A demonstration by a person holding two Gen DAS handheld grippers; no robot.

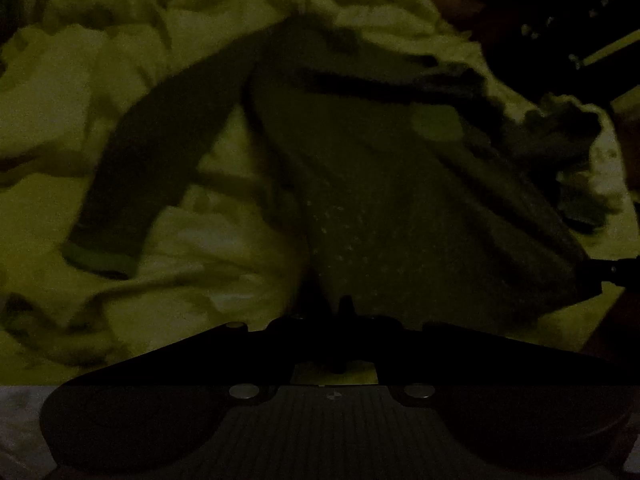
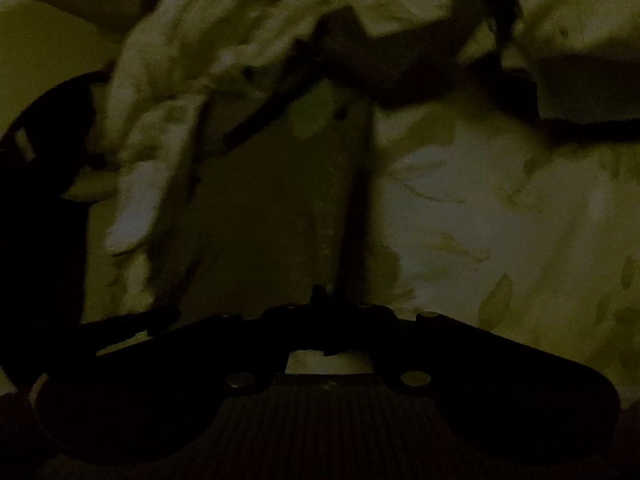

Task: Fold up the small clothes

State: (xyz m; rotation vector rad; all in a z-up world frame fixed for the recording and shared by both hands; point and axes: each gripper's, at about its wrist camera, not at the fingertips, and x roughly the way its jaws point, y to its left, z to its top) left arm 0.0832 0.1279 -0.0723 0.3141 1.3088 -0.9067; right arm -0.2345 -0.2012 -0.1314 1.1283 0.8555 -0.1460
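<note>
It is very dark. A small long-sleeved top [image 1: 392, 208] lies spread on rumpled, pale leaf-printed bedding [image 1: 120, 60], one sleeve [image 1: 132, 184] stretched out to the left. The left hand-held gripper [image 1: 344, 304] is closed at the top's hem, and the right hand-held gripper [image 2: 320, 292] is closed at its edge too; whether cloth is pinched, I cannot tell.

Garment [image 1: 400, 200] on the bed [image 1: 200, 264].
It lies spread on rumpled bedding [image 1: 120, 20], one sleeve [image 1: 152, 160] reaching out to the left in the left wrist view; more crumpled cloth [image 2: 224, 40] lies behind it, over its far edge.
</note>
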